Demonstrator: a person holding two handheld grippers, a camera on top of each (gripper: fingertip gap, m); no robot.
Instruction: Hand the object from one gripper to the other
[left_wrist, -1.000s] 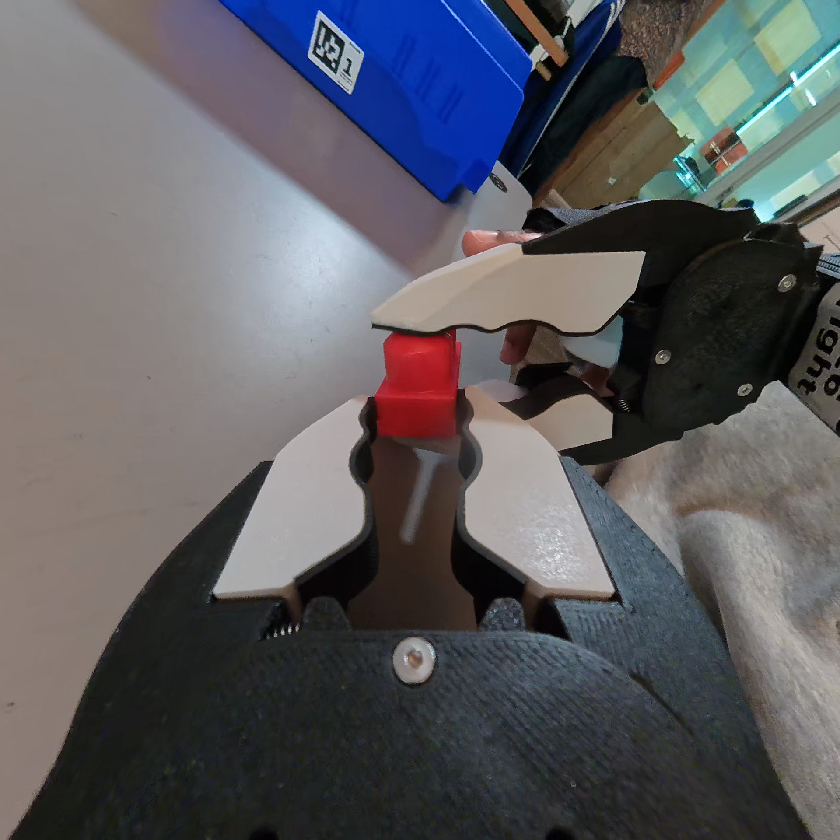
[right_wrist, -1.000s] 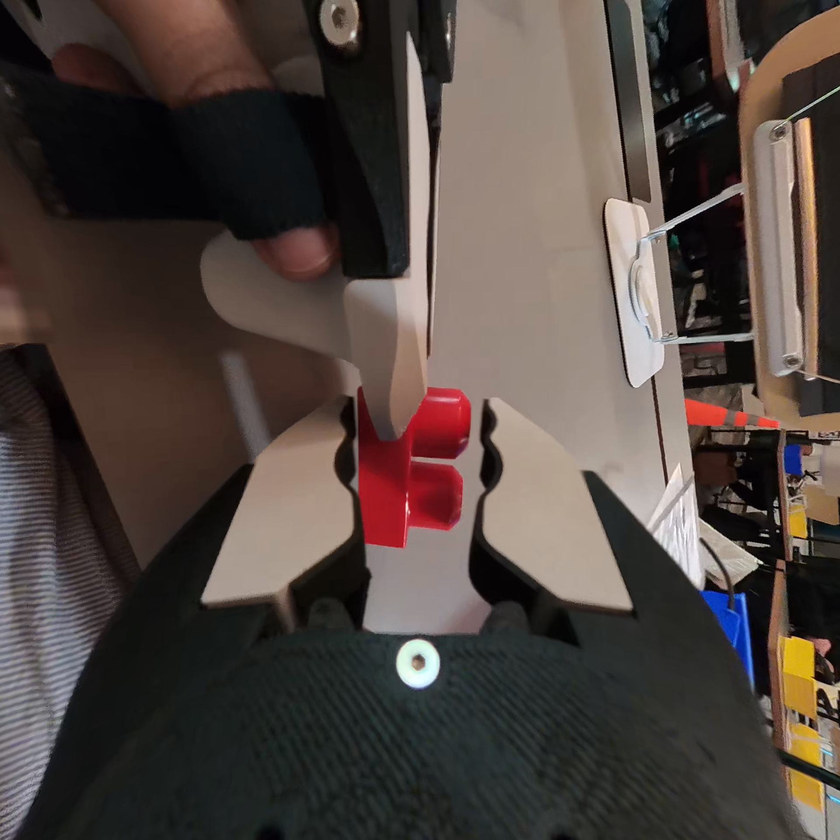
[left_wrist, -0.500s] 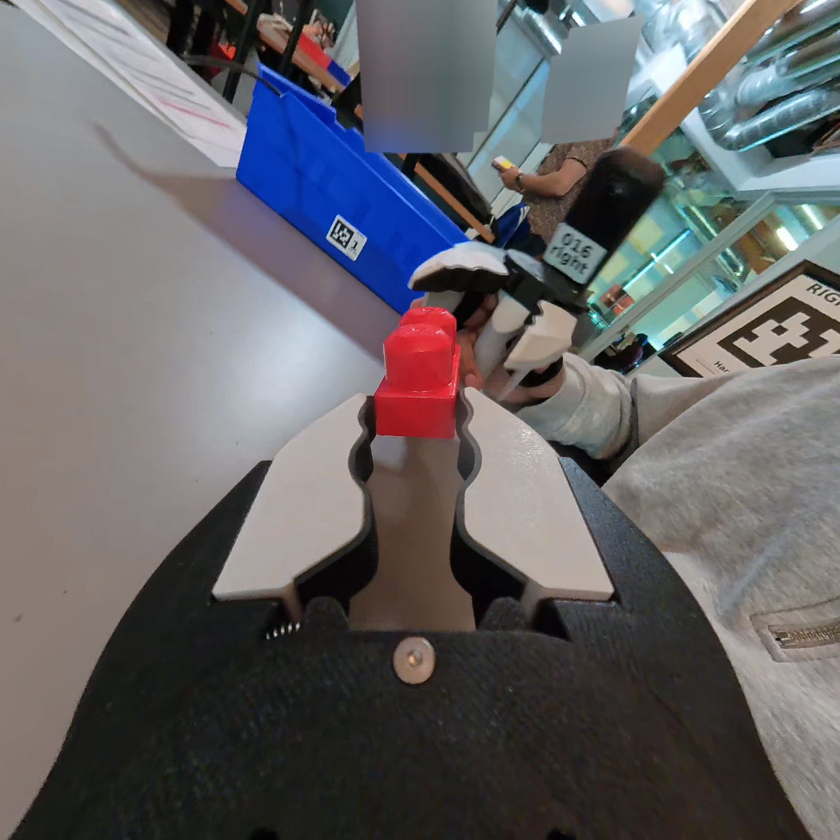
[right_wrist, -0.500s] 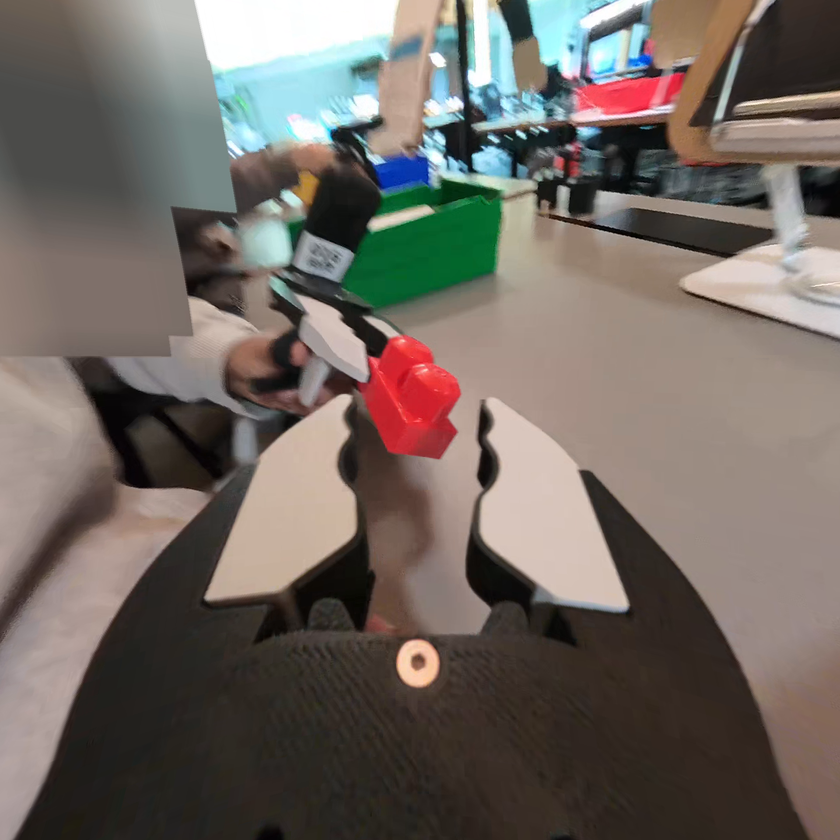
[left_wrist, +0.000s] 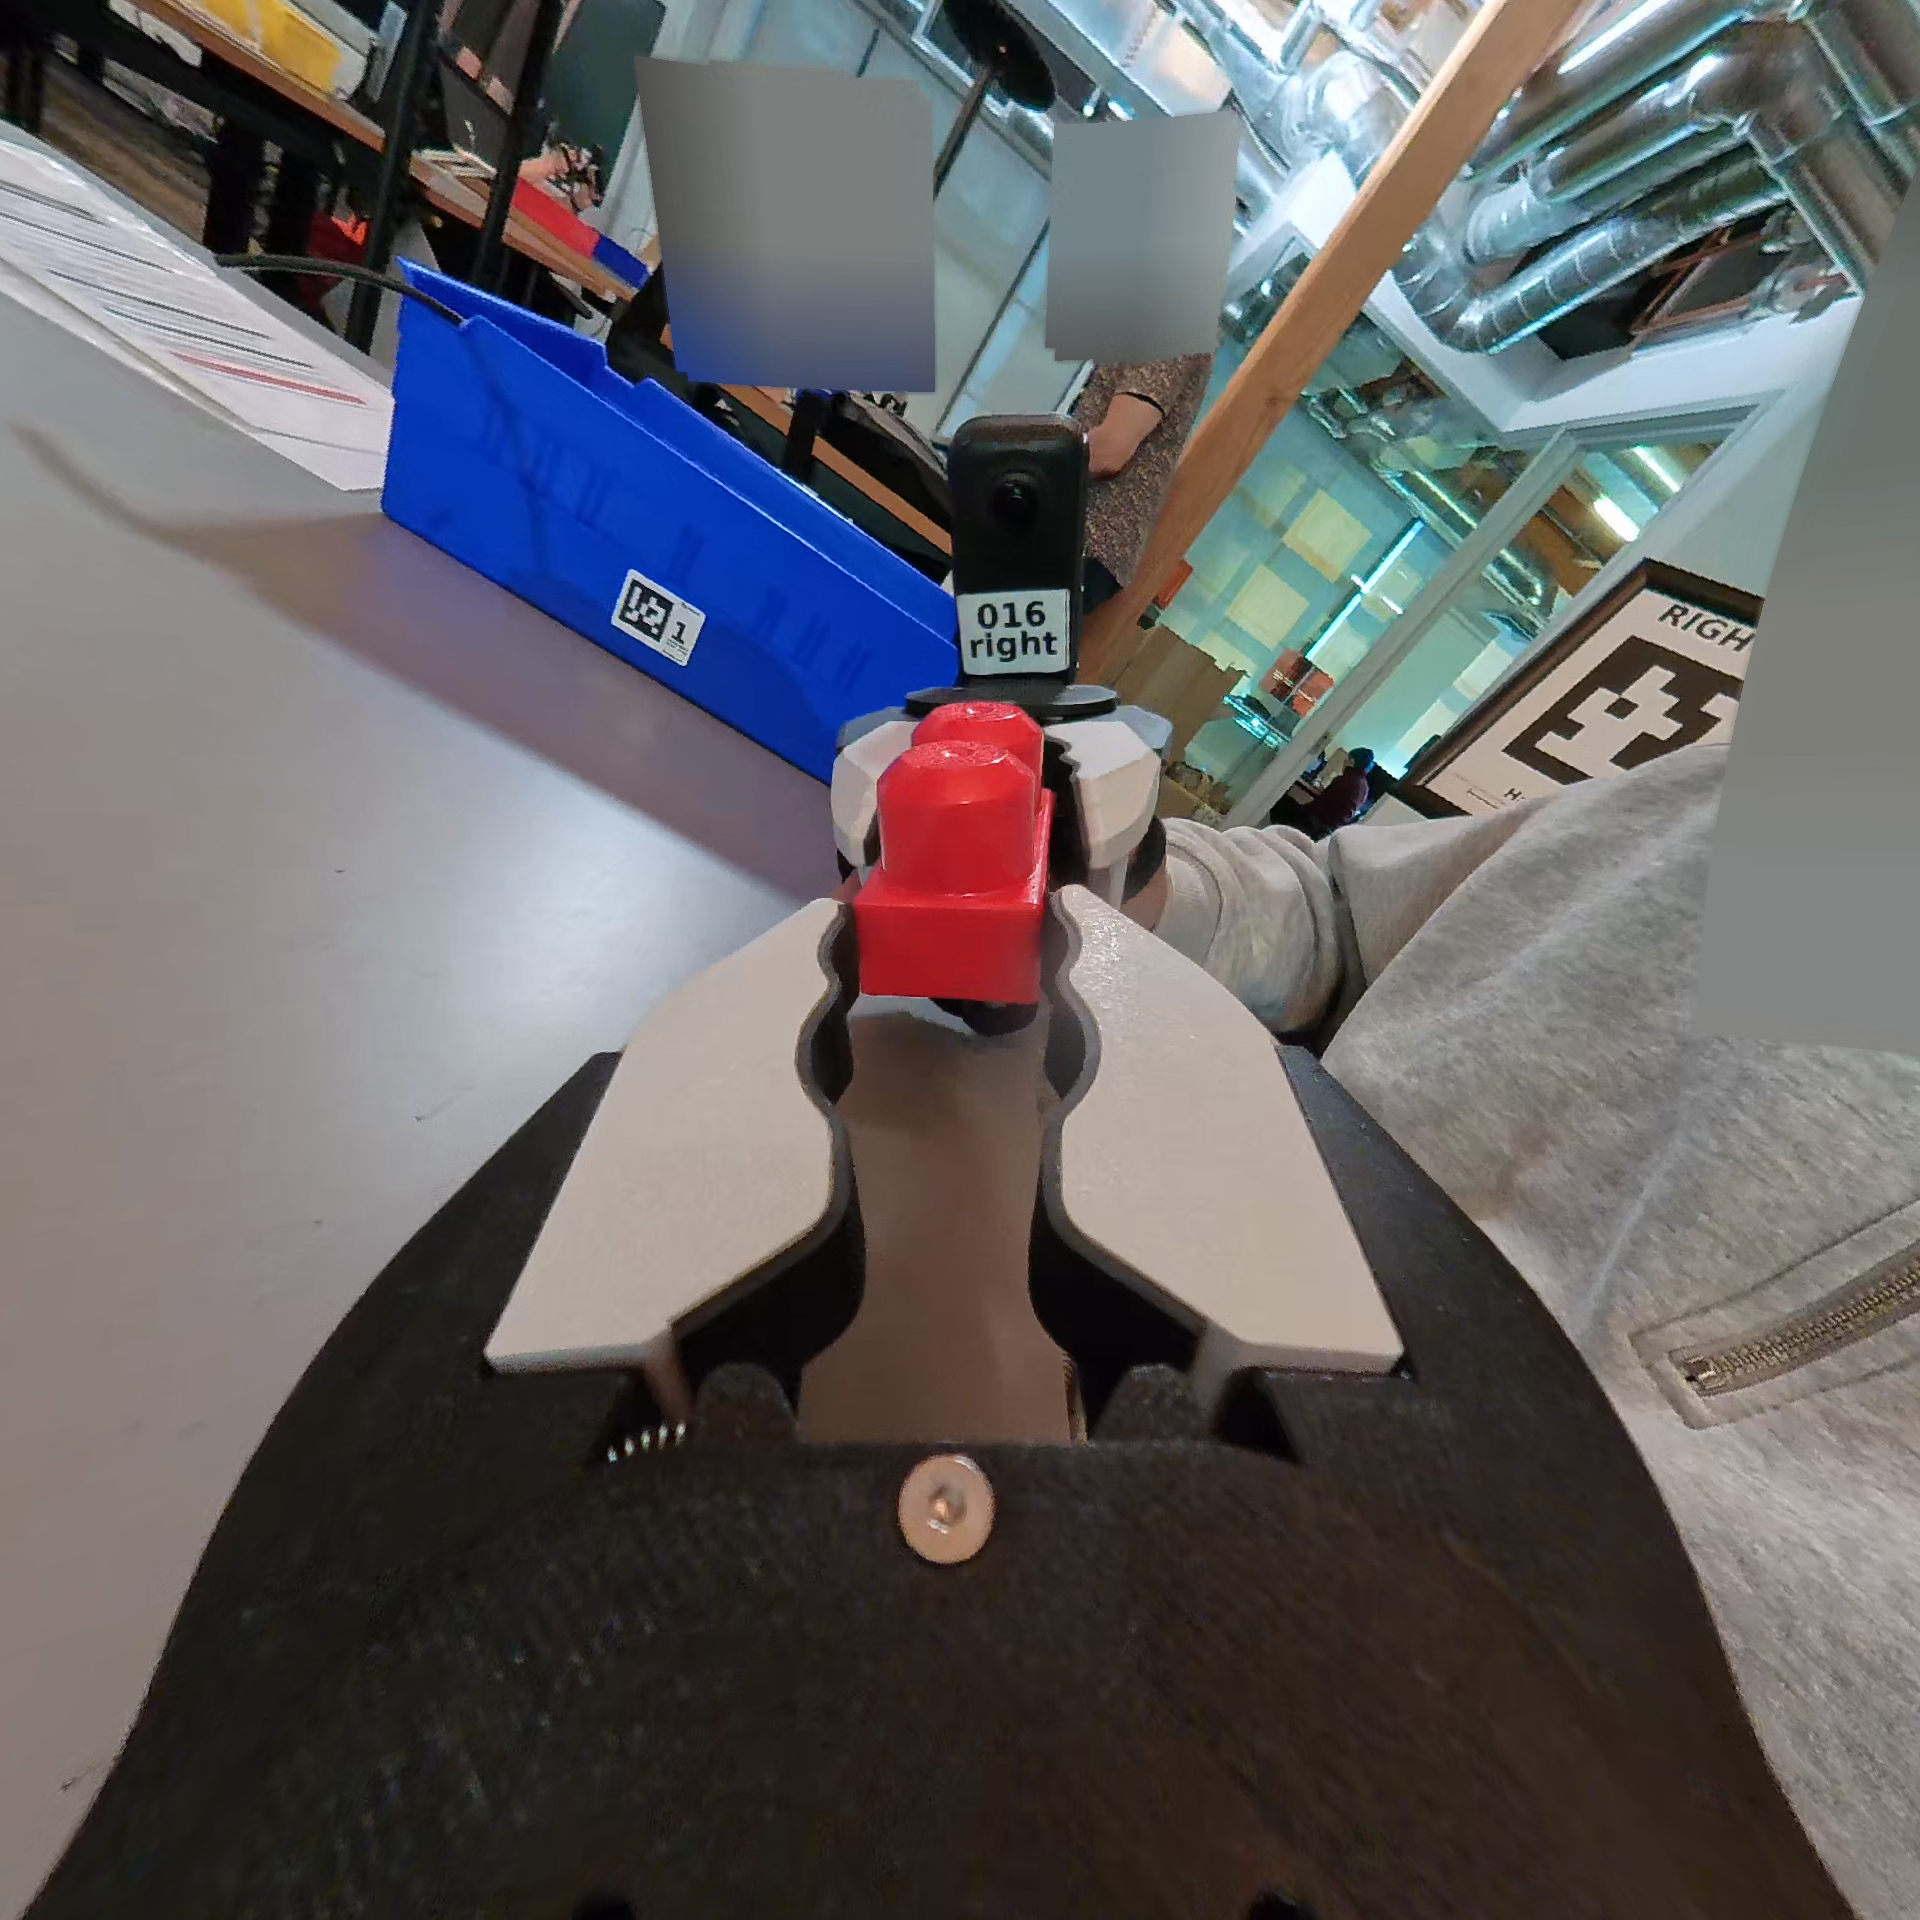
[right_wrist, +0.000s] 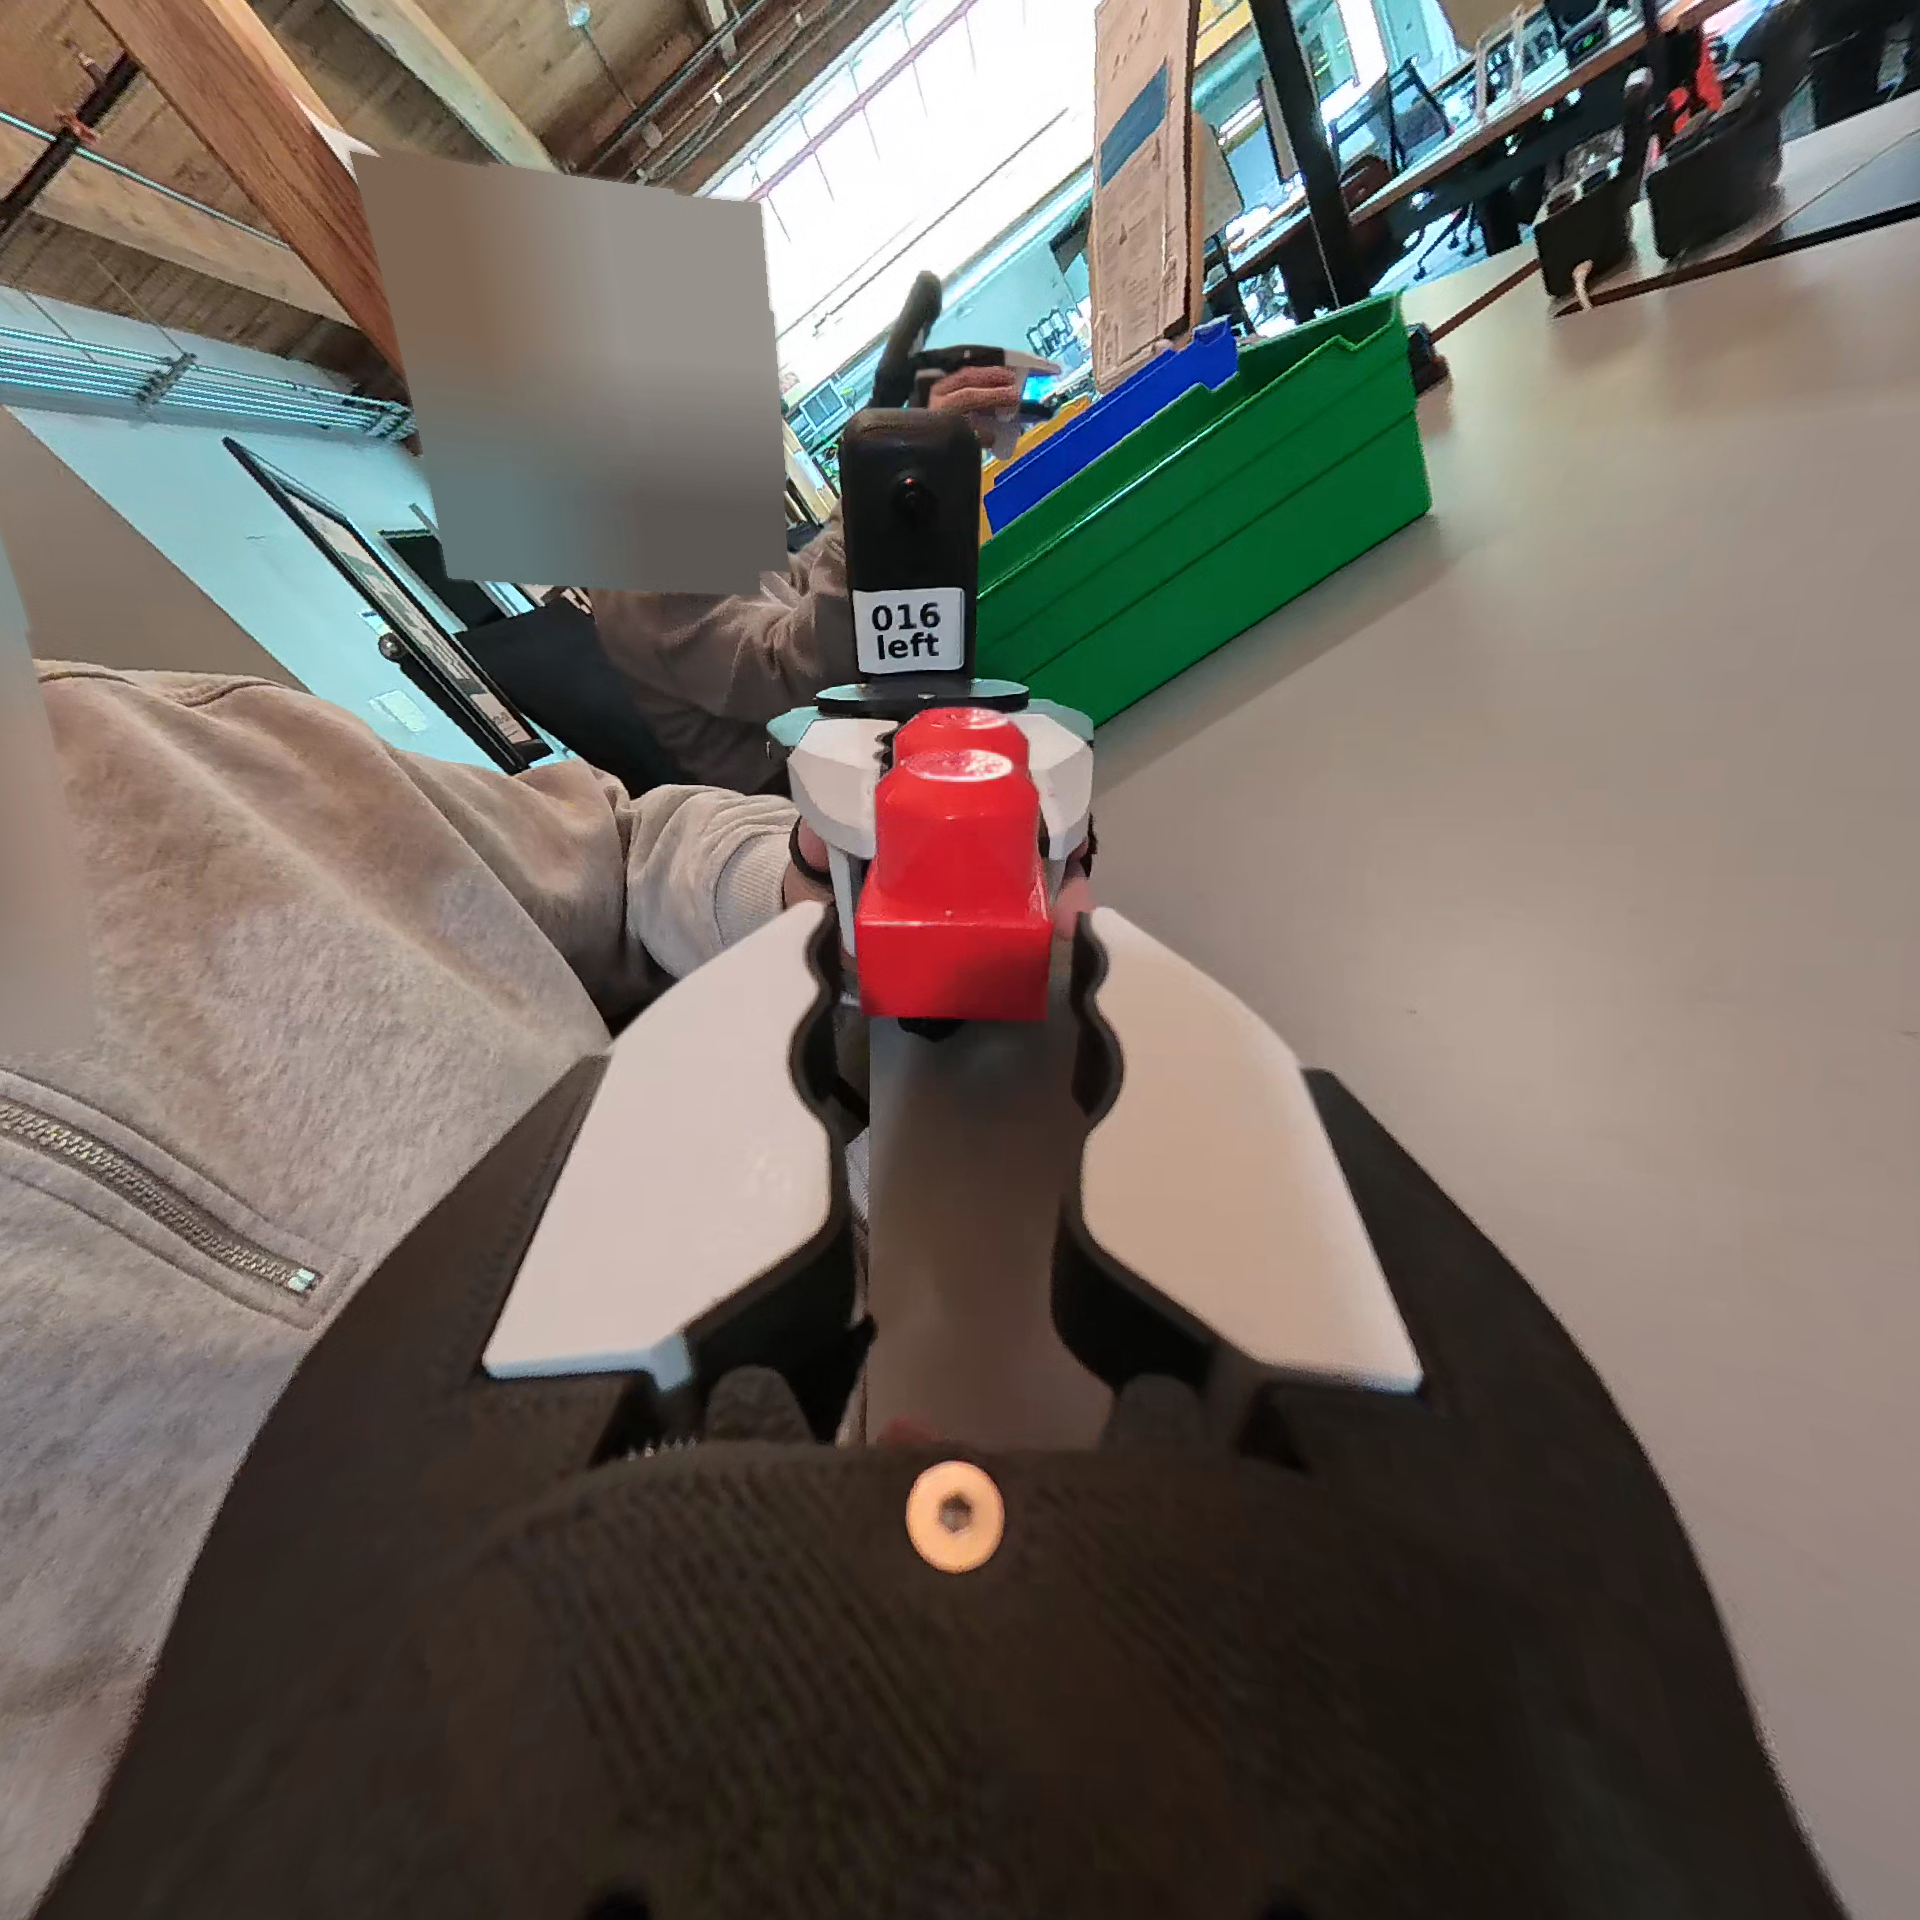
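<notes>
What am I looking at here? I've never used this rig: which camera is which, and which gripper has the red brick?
There is no robot: a person in a grey sweatshirt holds a two-finger gripper in each hand. Each picture comes from a camera on one gripper, looking along its fingers. In the left wrist view, the left gripper is clamped on the red brick. In the right wrist view, the right gripper flanks the brick's other end, with slim gaps showing, so it looks not yet clamped. On the grey table stand a blue bin and a green bin.
</notes>
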